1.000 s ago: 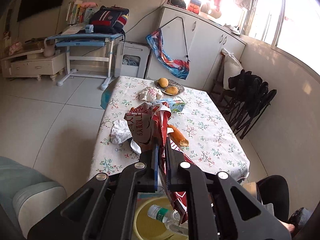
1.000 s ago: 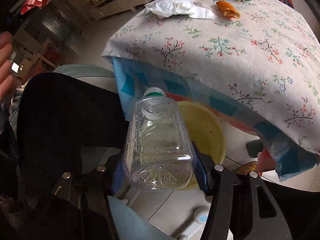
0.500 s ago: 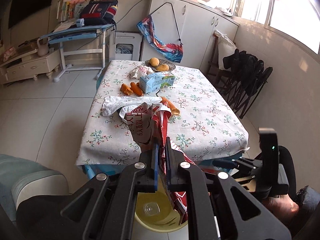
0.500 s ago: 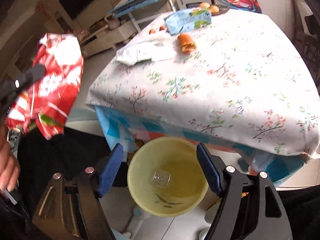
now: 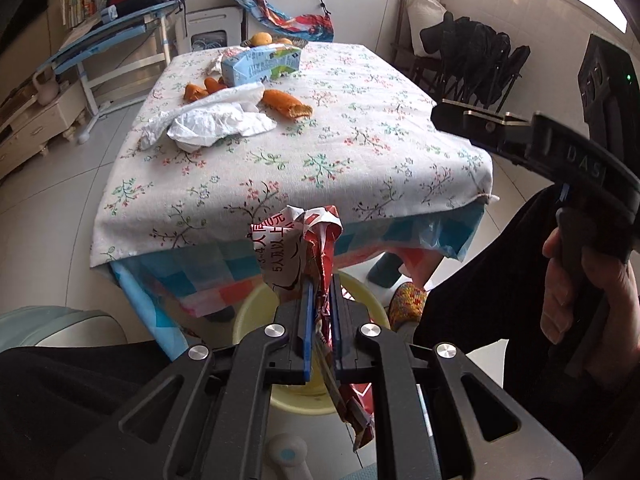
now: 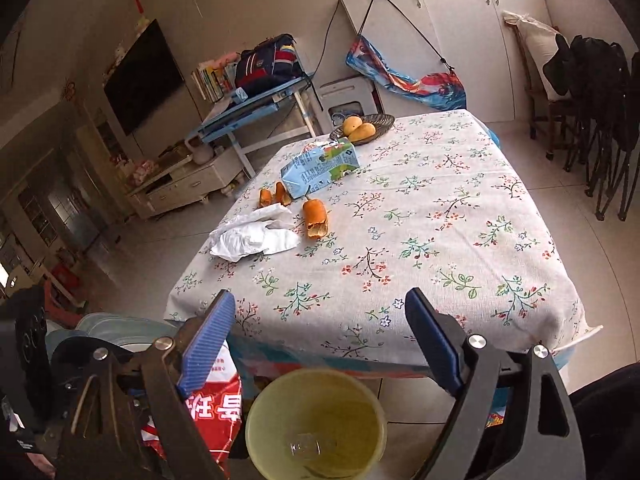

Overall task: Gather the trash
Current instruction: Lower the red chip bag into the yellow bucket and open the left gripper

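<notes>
My left gripper (image 5: 320, 280) is shut on a crumpled red and white snack wrapper (image 5: 296, 240), held above the yellow bin (image 5: 256, 304) on the floor in front of the table. In the right wrist view the wrapper (image 6: 216, 412) hangs just left of the bin (image 6: 256, 412), and a clear plastic bottle (image 6: 304, 446) lies at the bin's bottom. The jaws of my right gripper (image 6: 318, 296) are opening with nothing between them, above the bin and facing the table. On the flowered tablecloth (image 6: 440, 220) lie white crumpled paper (image 6: 256, 236), a blue carton (image 6: 320, 168) and bread pieces (image 6: 316, 216).
A plate of fruit (image 6: 364, 126) stands at the table's far end. Black folding chairs (image 6: 600, 120) line the right wall, with white cupboards (image 6: 440, 20) behind. A blue desk (image 6: 256, 108) stands at the back left. A person's hand (image 5: 568, 288) holds the right gripper's handle.
The right gripper let the bottle drop into the bin, opened wider and tilted up toward the table. The left gripper, still holding the wrapper, drew back and down over the bin.
</notes>
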Tool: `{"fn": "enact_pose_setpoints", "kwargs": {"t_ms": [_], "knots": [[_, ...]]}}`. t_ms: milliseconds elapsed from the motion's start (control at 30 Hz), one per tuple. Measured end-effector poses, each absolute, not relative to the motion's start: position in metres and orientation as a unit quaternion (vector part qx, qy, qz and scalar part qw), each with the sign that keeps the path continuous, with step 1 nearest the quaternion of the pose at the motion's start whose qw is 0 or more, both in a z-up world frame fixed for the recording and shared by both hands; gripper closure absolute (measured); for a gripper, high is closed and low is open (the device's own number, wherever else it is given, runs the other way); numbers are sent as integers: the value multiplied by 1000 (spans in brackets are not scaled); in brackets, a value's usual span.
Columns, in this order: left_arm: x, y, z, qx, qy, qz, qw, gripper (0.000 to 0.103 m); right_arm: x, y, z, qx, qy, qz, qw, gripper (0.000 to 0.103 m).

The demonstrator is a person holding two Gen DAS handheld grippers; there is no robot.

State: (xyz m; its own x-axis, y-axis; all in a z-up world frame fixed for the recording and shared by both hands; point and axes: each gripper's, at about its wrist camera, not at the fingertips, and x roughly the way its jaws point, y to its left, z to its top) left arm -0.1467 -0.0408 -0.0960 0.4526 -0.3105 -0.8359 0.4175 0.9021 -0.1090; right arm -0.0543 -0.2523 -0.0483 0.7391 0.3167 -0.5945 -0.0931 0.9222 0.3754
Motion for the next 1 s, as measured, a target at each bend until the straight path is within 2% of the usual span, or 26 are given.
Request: {"fn": "enact_pose_setpoints", "kwargs": {"t_ms": [100, 133, 167, 400, 567, 1000], "knots": [[-146, -47, -109, 72, 497, -209, 839, 70, -56, -253, -49, 164, 345, 114, 917, 20], [-148, -47, -109, 78, 493, -204, 842, 58, -56, -252, -49, 164, 343, 115, 918, 20], [-149, -46, -107, 82, 485, -199, 847, 54, -57, -252, -49, 164, 342, 116, 918, 20], [-148, -37, -93, 79, 456, -179, 868, 52, -58, -249, -50, 160, 342, 118, 919, 19], [-143, -22, -81, 52, 424, -151, 892, 45, -58, -247, -52, 157, 343, 118, 918, 19], [-107, 45, -39, -40, 371, -80, 924, 42, -55, -242, -55, 152, 350, 122, 916, 19]]}}
